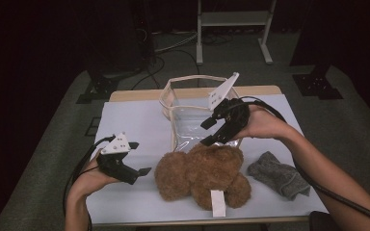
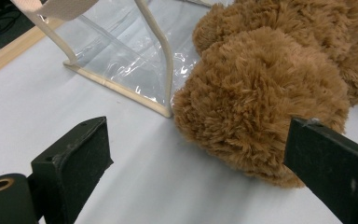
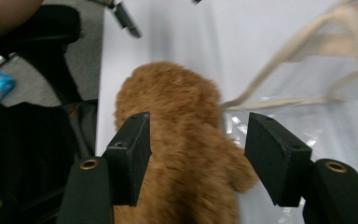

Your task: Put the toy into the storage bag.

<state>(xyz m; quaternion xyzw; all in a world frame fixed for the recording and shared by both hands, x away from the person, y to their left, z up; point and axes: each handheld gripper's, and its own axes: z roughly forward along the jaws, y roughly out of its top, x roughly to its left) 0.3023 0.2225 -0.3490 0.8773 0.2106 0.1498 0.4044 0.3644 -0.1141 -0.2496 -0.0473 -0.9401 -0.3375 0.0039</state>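
A brown plush teddy bear point(image 1: 202, 175) lies on the white table cover point(image 1: 130, 120), near the front edge, with a white tag point(image 1: 218, 202) on it. Behind it stands a clear plastic bag point(image 1: 188, 103) with cream trim, its mouth open upward. My left gripper point(image 1: 141, 158) is open, just left of the bear and a little above the table. In the left gripper view the bear point(image 2: 265, 88) fills the space ahead of the wide-open left gripper point(image 2: 200, 140). My right gripper point(image 1: 206, 132) hovers open above the bear's top edge, in front of the bag. Its own view looks down on the bear point(image 3: 177, 107).
A crumpled grey cloth point(image 1: 279, 175) lies to the right of the bear. Beyond the table's far edge stands a white metal rack point(image 1: 233, 29), with cables point(image 1: 173, 45) on the dark floor. The clear bag point(image 2: 121, 60) stands close behind the bear's left side.
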